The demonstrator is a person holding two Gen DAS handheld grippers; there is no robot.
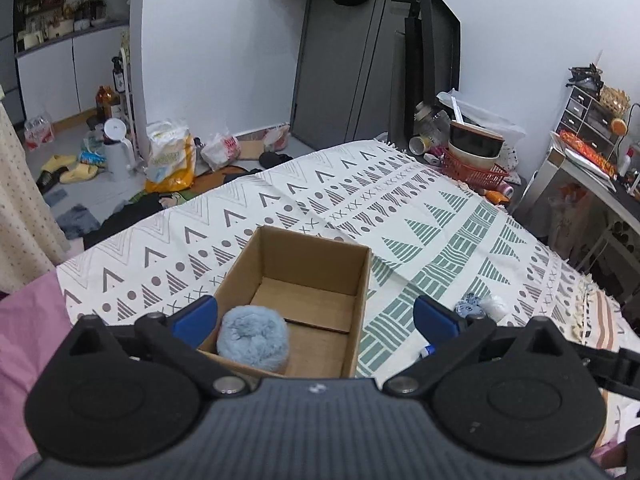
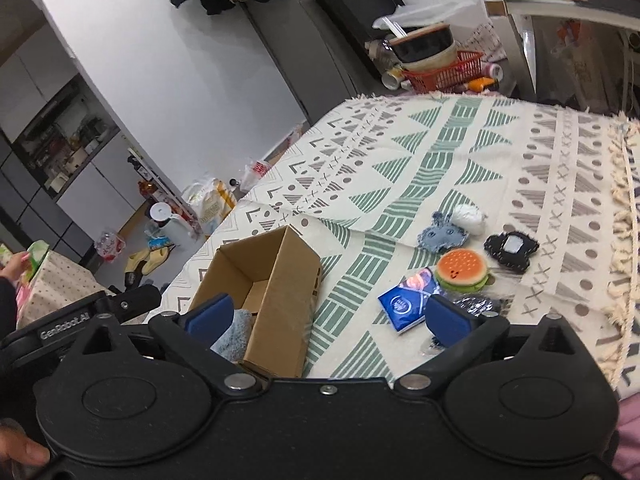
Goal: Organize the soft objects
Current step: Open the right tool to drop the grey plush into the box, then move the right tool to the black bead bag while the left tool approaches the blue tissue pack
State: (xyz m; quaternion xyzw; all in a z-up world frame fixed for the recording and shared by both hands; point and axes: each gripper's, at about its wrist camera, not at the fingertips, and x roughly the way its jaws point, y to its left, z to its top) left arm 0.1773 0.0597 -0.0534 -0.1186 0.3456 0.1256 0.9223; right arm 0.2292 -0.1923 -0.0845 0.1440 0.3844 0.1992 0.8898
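An open cardboard box point(image 1: 312, 276) stands on the patterned cloth, with a fluffy blue ball point(image 1: 253, 338) in its near left corner. My left gripper point(image 1: 316, 318) is open and empty, just in front of the box. My right gripper point(image 2: 326, 314) is open and empty, near the box point(image 2: 280, 276); the blue ball point(image 2: 234, 336) shows behind its left finger. To the right lie a blue tissue pack point(image 2: 406, 300), a plush burger point(image 2: 462, 270), a denim soft toy point(image 2: 442, 238), a white ball point(image 2: 468, 216), a black patch point(image 2: 510, 250) and a dark crinkly item point(image 2: 476, 304).
The cloth point(image 1: 360, 208) covers a table or bed with a fringed right edge point(image 2: 624, 216). A red basket with bowls point(image 1: 474, 164) stands beyond the far corner. The floor at left is cluttered with bags, slippers and a white kettle point(image 1: 118, 148). A desk point(image 1: 592, 168) stands at right.
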